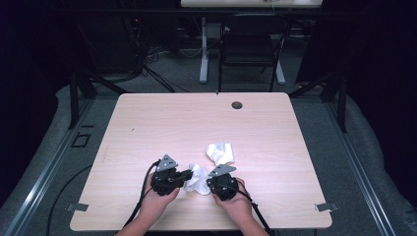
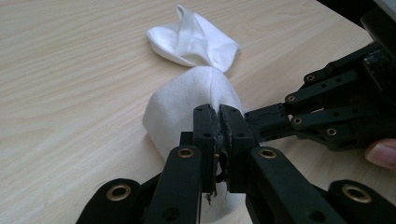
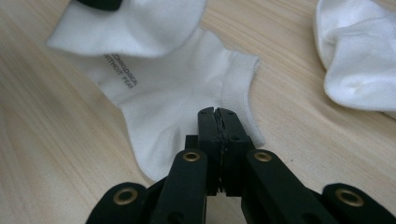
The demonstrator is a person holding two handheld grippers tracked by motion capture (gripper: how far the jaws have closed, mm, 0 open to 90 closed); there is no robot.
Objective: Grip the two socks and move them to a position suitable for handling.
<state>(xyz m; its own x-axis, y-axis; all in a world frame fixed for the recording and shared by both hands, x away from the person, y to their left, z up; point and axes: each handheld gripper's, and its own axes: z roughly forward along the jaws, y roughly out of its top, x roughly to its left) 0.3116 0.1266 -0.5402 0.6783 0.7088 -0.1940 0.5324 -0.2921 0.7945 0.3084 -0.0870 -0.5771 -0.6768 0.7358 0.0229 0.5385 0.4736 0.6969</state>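
Sock (image 1: 196,180) on near counter (image 1: 147,123), between both hands | left tongs (image 2: 219,119) clamped on one end, right tongs (image 3: 218,122) pinching cuff edge, likely to stretch it flat | second sock (image 1: 220,152) just beyond, untouched

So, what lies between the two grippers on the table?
One white sock, pinched by the left gripper and the right gripper, seen in the high view.
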